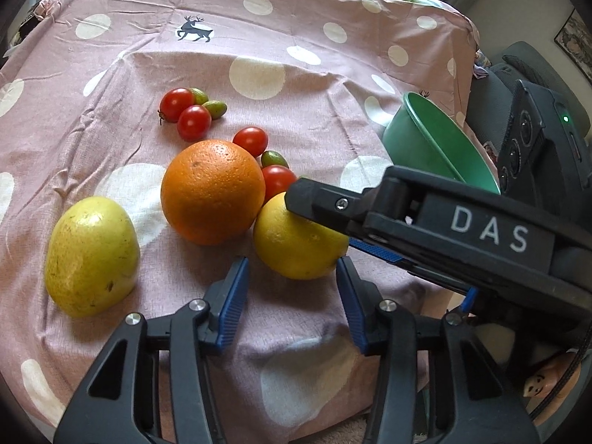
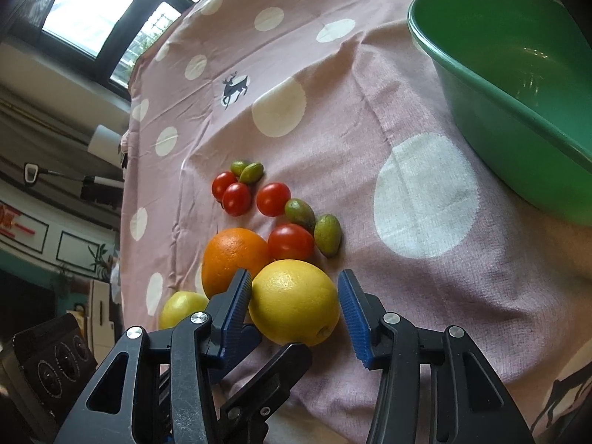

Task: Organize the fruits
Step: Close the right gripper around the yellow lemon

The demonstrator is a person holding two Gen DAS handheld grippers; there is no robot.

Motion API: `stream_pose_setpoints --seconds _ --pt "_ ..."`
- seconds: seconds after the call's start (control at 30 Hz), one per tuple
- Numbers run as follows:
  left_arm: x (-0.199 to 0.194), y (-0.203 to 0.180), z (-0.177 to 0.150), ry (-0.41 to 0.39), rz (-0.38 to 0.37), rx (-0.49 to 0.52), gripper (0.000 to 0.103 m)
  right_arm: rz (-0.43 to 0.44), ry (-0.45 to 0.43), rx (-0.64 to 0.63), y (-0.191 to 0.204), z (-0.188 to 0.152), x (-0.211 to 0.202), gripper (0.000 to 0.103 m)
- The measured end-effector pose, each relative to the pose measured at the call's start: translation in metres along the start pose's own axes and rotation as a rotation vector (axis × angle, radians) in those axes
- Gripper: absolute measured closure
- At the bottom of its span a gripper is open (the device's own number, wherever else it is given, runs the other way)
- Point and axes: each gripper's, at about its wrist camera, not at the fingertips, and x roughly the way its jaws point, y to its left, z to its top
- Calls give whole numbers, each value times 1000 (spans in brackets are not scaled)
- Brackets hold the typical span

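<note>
A yellow lemon (image 2: pixel 294 301) lies at the near end of the fruit pile on a pink dotted cloth. My right gripper (image 2: pixel 294 275) is shut on it, a blue pad against each side. In the left wrist view one of its black fingers (image 1: pixel 325 205) crosses the top of the lemon (image 1: pixel 296 248). My left gripper (image 1: pixel 291 264) stands open just in front of the lemon, only its right tip at the peel. Beside the lemon sit an orange (image 1: pixel 212 190), a yellow-green fruit (image 1: pixel 92 255), several cherry tomatoes (image 1: pixel 194 122) and small green fruits (image 1: pixel 216 108).
A green bowl (image 2: pixel 492 111) stands to the right of the pile, seen in the left wrist view (image 1: pixel 403 137) behind the right gripper. A black device with round lenses (image 1: pixel 525 140) sits beyond the table's right edge. The cloth drops off at the near edge.
</note>
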Motion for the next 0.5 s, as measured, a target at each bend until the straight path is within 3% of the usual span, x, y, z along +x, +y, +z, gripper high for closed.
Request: stream_pose_setpoints --seconds 0.5 --pt "5 -2 1 11 -5 15 58 8 23 -22 -1 0 4 50"
